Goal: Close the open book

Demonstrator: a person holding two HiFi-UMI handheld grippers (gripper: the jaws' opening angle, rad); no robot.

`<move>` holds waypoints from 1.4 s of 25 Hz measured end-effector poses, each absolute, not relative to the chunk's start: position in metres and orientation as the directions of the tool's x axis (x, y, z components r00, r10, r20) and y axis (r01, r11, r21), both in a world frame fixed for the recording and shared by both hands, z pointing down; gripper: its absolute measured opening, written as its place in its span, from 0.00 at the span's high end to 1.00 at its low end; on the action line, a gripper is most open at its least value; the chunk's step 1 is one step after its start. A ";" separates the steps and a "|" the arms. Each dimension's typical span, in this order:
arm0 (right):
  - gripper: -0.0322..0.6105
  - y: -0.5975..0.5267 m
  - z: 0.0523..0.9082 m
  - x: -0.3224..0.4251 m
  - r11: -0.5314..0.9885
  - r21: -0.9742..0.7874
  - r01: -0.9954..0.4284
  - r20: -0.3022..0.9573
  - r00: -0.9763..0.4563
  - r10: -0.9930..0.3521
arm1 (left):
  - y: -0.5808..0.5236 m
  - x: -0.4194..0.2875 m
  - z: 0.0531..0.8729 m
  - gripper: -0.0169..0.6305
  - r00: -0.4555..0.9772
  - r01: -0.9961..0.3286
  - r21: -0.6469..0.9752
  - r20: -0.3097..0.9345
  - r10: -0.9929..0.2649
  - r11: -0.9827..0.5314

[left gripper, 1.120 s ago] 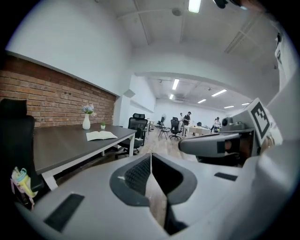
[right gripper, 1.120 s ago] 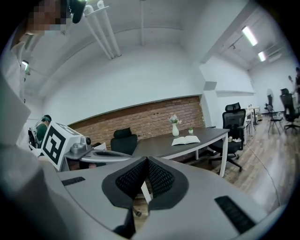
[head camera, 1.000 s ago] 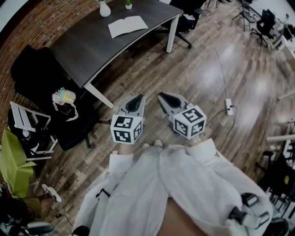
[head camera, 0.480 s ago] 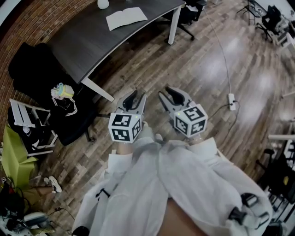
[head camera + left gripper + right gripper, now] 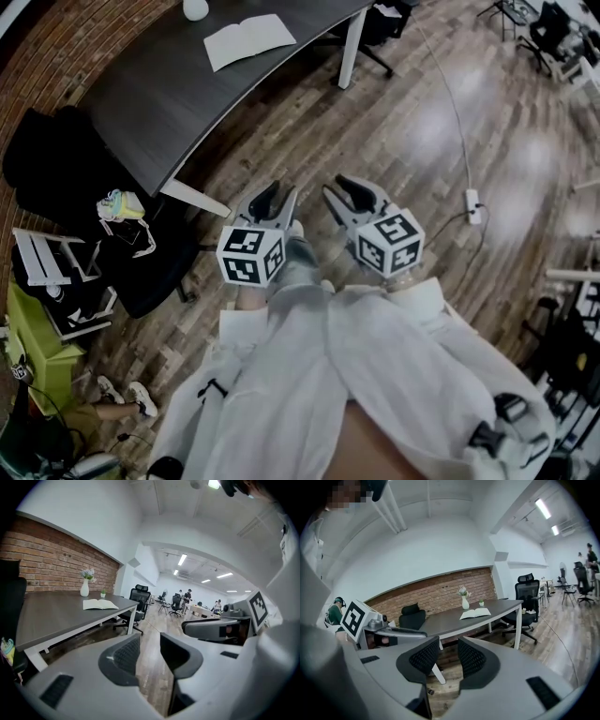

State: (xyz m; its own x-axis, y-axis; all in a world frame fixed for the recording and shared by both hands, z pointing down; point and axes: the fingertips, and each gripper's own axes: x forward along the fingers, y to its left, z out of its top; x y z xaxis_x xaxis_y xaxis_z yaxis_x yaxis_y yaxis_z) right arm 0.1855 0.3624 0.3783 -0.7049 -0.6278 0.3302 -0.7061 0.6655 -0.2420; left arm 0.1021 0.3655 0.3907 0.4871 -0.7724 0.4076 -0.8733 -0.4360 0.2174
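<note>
Clearly my left gripper (image 5: pixel 272 199) and right gripper (image 5: pixel 352 192) have just been opening, half apart, nothing between; the open book (image 5: pixel 249 41) lies well ahead-left on the dark desk (image 5: pixel 159 103), nearer the left.

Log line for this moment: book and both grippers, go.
book: open on desk, untouched | left gripper: just been opening, empty | right gripper: just been opening, empty
</note>
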 end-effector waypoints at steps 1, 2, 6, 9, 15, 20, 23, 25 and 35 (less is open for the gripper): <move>0.79 0.350 0.379 0.180 0.667 -0.234 -0.707 0.336 -0.703 -0.627 | 0.352 0.098 0.392 0.79 0.490 -0.872 0.219 0.410 -0.769 -0.439; 0.79 0.338 0.379 0.175 0.668 -0.229 -0.708 0.343 -0.701 -0.626 | 0.339 0.094 0.393 0.79 0.494 -0.869 0.221 0.412 -0.766 -0.442; 0.79 0.284 0.379 0.153 0.651 -0.222 -0.726 0.357 -0.682 -0.639 | 0.283 0.076 0.388 0.79 0.517 -0.855 0.226 0.408 -0.752 -0.466; 0.79 0.245 0.374 0.137 0.636 -0.219 -0.740 0.356 -0.667 -0.655 | 0.243 0.059 0.382 0.79 0.525 -0.851 0.218 0.404 -0.749 -0.479; 0.79 0.179 0.368 0.110 0.601 -0.211 -0.771 0.338 -0.635 -0.695 | 0.175 0.026 0.372 0.79 0.532 -0.845 0.188 0.383 -0.755 -0.501; 0.79 0.147 0.368 0.095 0.582 -0.210 -0.786 0.337 -0.617 -0.712 | 0.137 0.006 0.368 0.79 0.536 -0.842 0.177 0.376 -0.756 -0.510; 0.79 0.133 0.366 0.095 0.555 -0.205 -0.806 0.326 -0.591 -0.738 | 0.124 0.000 0.369 0.79 0.544 -0.838 0.191 0.373 -0.751 -0.512; 0.79 0.125 0.365 0.097 0.538 -0.204 -0.818 0.328 -0.575 -0.750 | 0.120 -0.003 0.372 0.79 0.549 -0.835 0.205 0.378 -0.745 -0.511; 0.79 0.097 0.380 0.086 0.540 -0.231 -0.810 0.350 -0.587 -0.730 | 0.102 -0.018 0.393 0.79 0.531 -0.846 0.224 0.421 -0.736 -0.483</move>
